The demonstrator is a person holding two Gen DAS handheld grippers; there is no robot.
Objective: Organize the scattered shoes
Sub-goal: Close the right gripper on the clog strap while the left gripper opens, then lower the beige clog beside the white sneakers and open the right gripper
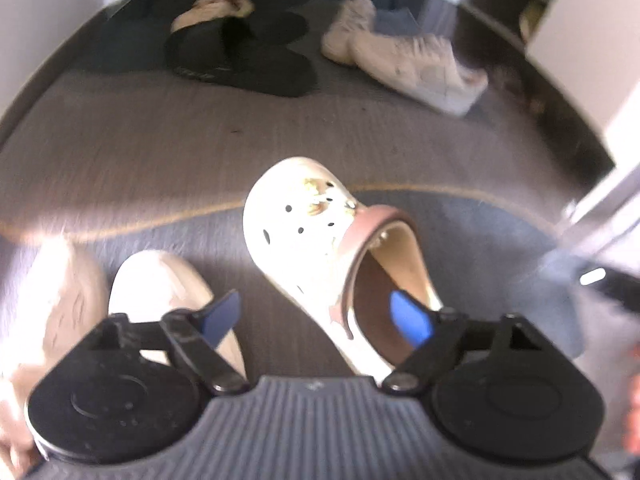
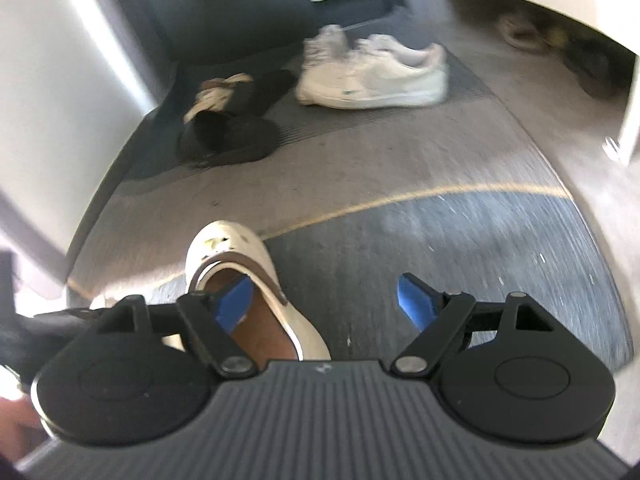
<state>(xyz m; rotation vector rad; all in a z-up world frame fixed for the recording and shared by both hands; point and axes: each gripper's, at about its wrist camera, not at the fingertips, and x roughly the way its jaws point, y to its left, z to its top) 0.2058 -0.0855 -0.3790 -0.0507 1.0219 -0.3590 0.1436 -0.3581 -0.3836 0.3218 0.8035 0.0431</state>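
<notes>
Bare carpet (image 2: 400, 152) between clog (image 2: 240, 264) and sneakers (image 2: 376, 76)

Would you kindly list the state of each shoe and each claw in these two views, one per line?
Left claw: open, one finger inside the clog's opening, not pressing.
Right claw: open, holding nothing.
White clog: on the floor, tipped on its side.
Pale shoe: flat on the floor beside the clog.
White sneakers: on the mat, one leaning on the other.
Black slippers: piled loosely on the mat.

Entry floor, daylight from the left

We note a grey ribbed carpet (image 2: 400, 152) with a yellow curved line (image 2: 400, 198), a white wall (image 2: 60, 60) upper left, a white cabinet (image 1: 580, 40) upper right.
</notes>
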